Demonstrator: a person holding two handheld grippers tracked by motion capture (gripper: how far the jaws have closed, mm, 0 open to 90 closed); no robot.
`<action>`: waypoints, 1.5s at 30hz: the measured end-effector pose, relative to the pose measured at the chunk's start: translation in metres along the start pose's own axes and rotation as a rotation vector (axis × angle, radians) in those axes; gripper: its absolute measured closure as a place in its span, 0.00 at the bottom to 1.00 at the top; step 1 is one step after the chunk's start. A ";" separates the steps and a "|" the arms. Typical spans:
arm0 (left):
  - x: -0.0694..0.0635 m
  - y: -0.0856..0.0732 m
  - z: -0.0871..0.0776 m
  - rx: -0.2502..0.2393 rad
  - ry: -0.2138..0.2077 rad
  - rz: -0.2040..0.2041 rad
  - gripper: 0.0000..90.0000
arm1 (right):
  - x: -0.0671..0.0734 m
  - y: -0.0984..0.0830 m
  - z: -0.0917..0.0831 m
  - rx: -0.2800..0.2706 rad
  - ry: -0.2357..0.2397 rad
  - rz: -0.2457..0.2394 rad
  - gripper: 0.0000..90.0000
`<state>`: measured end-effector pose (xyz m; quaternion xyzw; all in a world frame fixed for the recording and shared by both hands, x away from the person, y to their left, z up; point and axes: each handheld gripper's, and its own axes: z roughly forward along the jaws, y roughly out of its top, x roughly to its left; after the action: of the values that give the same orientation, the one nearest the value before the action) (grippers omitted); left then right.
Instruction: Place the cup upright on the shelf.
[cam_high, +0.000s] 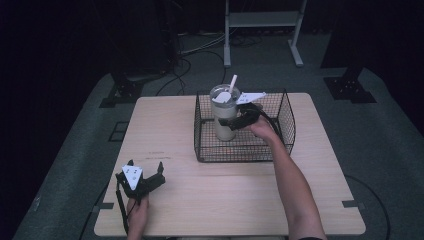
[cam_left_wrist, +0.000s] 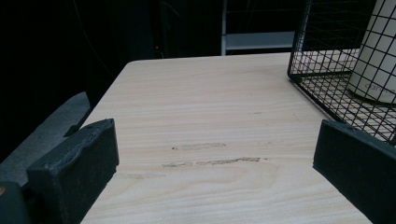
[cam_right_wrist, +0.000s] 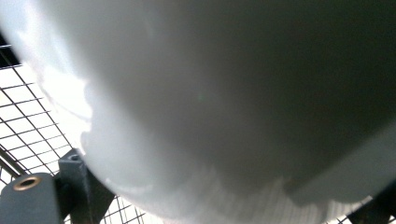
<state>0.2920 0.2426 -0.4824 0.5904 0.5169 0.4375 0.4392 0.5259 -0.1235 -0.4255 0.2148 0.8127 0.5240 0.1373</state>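
1. Standing upright inside the wire basket, the tall cup has a lid and a white straw (the straw leans a little).
2. The basket sits near the far edge of the desk, toward its right side.
3. The right hand-held gripper has its jaws closed around the cup's side.
4. The left hand-held gripper rests near the desk's near left corner, jaws wide apart, holding nothing.

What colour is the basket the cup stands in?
Black wire mesh basket, holding a cream cup; clearest in the high view.
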 end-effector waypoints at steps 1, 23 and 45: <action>0.000 0.000 0.000 0.000 0.000 0.000 0.00 | 0.000 0.000 0.000 -0.001 0.000 0.000 0.10; 0.000 0.000 0.000 0.000 -0.001 0.002 0.00 | 0.003 -0.002 -0.004 0.002 -0.018 0.006 0.10; 0.000 0.000 0.000 0.001 0.000 0.005 0.00 | 0.006 -0.002 -0.018 0.072 -0.057 -0.015 0.09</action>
<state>0.2917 0.2422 -0.4824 0.5918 0.5158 0.4382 0.4377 0.5119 -0.1359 -0.4199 0.2285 0.8283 0.4871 0.1565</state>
